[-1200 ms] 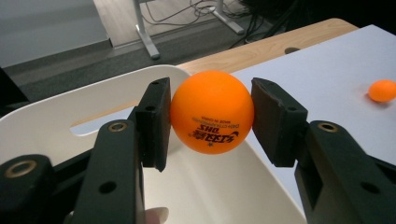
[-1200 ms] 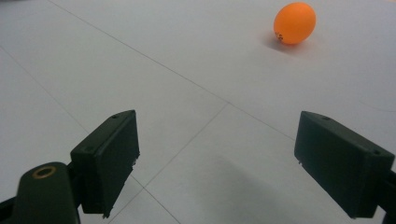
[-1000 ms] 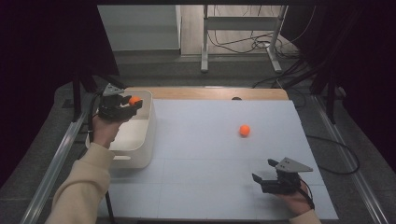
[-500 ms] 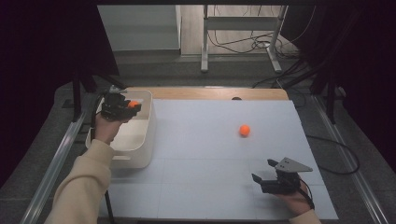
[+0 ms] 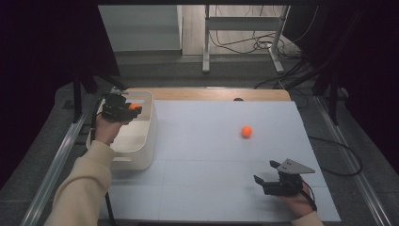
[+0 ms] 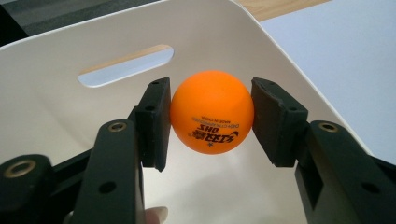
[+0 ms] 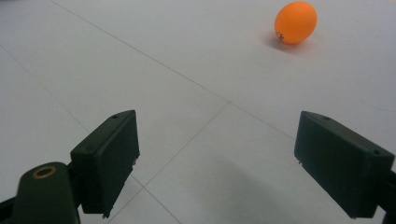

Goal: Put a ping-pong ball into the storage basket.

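orange ball (image 6: 212,112) between left gripper (image 6: 210,121) pads, over bin (image 6: 60,107)

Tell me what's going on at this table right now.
A person is working with a hand-held gripper in each hand. The left gripper is shut on an orange ball and holds it over the inside of the white bin at the table's left edge. A second orange ball lies loose on the white table, apart from everything. The right gripper rests near the front of the table with its jaws open and nothing between them, pointed toward that second ball.
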